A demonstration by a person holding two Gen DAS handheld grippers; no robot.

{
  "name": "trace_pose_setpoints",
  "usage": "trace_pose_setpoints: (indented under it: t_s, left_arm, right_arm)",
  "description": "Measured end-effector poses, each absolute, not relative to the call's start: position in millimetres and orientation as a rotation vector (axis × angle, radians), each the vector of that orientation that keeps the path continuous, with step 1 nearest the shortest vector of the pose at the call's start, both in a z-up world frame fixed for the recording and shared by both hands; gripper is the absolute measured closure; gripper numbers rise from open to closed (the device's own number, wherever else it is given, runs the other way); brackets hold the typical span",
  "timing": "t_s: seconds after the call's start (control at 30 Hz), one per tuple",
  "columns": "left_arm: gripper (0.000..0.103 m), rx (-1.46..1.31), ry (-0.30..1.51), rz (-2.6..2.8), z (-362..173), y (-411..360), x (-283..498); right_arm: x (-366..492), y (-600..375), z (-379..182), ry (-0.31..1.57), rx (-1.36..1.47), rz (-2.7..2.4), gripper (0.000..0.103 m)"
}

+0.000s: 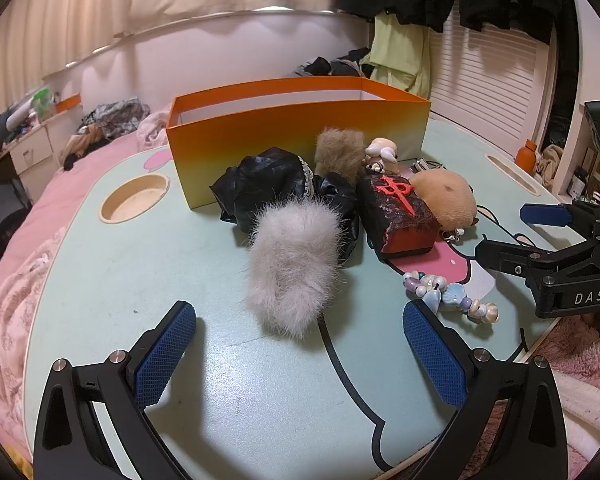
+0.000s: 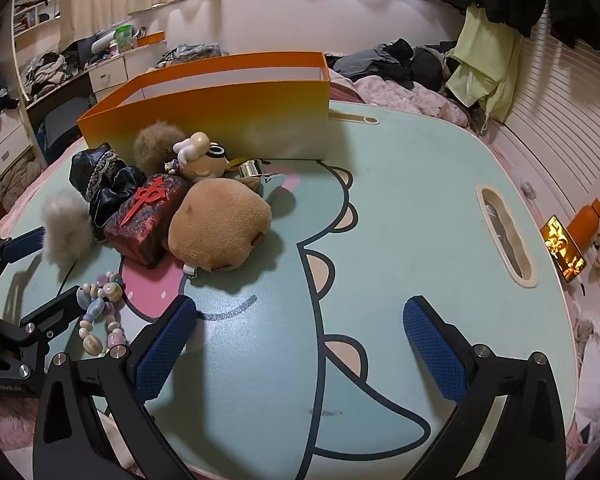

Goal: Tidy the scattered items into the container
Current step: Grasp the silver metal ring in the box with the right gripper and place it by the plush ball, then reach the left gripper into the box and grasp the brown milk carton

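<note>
An orange box (image 1: 300, 128) (image 2: 220, 112) stands open-topped at the back of the lap table. In front of it lies a heap: a white fur pom (image 1: 292, 264) (image 2: 66, 228), black glossy cloth (image 1: 268, 184), a brown fur pom (image 1: 338, 152), a goggled figurine (image 2: 204, 156), a red-and-black block (image 1: 400, 216) (image 2: 144, 216) and a tan plush (image 1: 448, 196) (image 2: 220, 224). A bead bracelet (image 1: 448, 296) (image 2: 100, 312) lies nearer. My left gripper (image 1: 300, 316) is open just short of the white pom. My right gripper (image 2: 300, 312) is open over bare table, right of the bracelet.
The table (image 2: 400, 200) has a round cup recess (image 1: 136, 198) at the left and a slot (image 2: 504, 236) at the right. A lit phone (image 2: 562, 248) and an orange bottle (image 2: 588, 220) sit beyond the right edge. Pink bedding (image 1: 20, 260) surrounds the table.
</note>
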State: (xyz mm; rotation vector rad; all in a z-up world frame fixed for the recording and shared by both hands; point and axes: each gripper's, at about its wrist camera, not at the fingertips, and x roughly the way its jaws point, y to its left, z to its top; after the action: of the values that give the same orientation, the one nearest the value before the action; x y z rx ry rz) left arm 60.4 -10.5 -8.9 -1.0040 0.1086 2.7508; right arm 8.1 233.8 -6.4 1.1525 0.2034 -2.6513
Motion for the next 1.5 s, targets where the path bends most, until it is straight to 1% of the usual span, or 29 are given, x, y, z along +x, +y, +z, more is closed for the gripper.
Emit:
trace_pose_setpoints:
  t_s: [0.2, 0.3, 0.4, 0.53, 0.63, 0.73, 0.83, 0.93, 1.13, 1.33, 1.4, 1.5]
  left_arm:
    - [0.000, -1.035, 0.120, 2.737, -4.4, -9.8, 57.6]
    - [0.000, -1.059, 0.174, 2.780, 5.6, -11.3, 53.9]
    - [0.000, -0.919, 0.235, 2.865, 39.5, -17.9, 52.8]
    - [0.000, -0.821, 0.210, 2.844, 99.3, -24.9, 35.2]
    - [0.000, -0.836, 0.170, 2.795, 138.1, -26.3, 5.3]
    - [0.000, -0.972, 0.179, 2.730, 156.7, -15.5, -38.3]
    - [0.000, -1.126, 0.082, 2.743, 149.4, -6.4, -80.5]
    - [0.000, -1.258, -0.015, 2.728, 126.0, 3.9, -110.7]
    - [0.000, -1.376, -0.011, 2.717, 85.6, 30.7, -127.8]
    - [0.001, -1.428, 0.008, 2.684, 73.3, 41.0, -129.2]
    - [0.001, -1.461, -0.018, 2.645, 73.2, 41.7, -132.5]
    - [0.002, -1.561, -0.108, 2.543, 73.0, 41.2, -140.8]
  right_arm:
    - [8.4, 233.7, -6.3, 0.201, 1.152, -2.651, 0.000]
    - [11.7, 233.4, -5.1, 0.197, 1.152, -2.652, 0.000]
    - [13.2, 232.6, -4.3, 0.197, 1.150, -2.653, 0.000]
    - [13.2, 232.8, -4.4, 0.196, 1.151, -2.652, 0.000]
    - [13.3, 232.7, -4.4, 0.196, 1.150, -2.653, 0.000]
    - [15.0, 231.3, -2.9, 0.196, 1.145, -2.654, 0.000]
    - [15.8, 230.8, -1.9, 0.196, 1.139, -2.654, 0.000]
    - [16.9, 230.9, -1.5, 0.195, 1.131, -2.652, 0.000]
    - [18.6, 231.7, -1.9, 0.193, 1.119, -2.649, 0.000]
    - [19.0, 231.3, -2.0, 0.193, 1.116, -2.649, 0.000]
    - [19.1, 231.2, -2.0, 0.193, 1.116, -2.649, 0.000]
    - [19.2, 231.0, -2.1, 0.193, 1.116, -2.650, 0.000]
